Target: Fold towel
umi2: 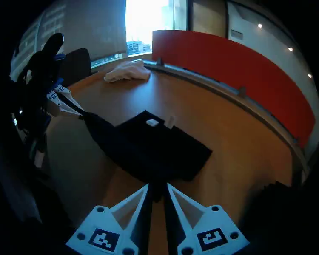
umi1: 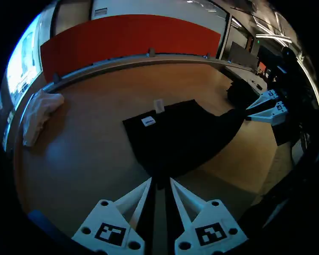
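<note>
Left gripper and right gripper pinched two corners of the black towel in their jaws, lifted off the table. Probably to fold that edge across.

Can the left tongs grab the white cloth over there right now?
Probably not yet: the left tongs are shut on a corner of the black towel, and the white cloth lies far off across the table.
</note>
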A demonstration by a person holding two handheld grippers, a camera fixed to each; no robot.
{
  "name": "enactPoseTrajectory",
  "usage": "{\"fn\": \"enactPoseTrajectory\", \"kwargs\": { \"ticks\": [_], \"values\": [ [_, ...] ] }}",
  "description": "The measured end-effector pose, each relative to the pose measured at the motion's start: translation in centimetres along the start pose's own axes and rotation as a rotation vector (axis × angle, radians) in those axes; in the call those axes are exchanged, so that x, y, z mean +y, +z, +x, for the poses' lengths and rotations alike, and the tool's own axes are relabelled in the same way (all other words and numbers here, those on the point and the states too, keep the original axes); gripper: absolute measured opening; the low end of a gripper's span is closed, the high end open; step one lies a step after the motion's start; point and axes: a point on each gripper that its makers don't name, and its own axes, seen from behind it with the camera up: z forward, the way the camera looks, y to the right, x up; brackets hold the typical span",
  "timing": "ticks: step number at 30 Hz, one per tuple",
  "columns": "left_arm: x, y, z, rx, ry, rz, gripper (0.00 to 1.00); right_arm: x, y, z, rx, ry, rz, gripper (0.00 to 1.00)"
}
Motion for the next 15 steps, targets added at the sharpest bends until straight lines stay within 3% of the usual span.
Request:
{"fn": "enactPoseTrajectory", "kwargs": {
  "ticks": [15],
  "values": [
    [0.6,-2.9,0.7,0.008,-0.023,-0.005,0.14,-1.3,-2.4,1.2,-0.013,-0.026,0.027,0.16]
  ]
}}
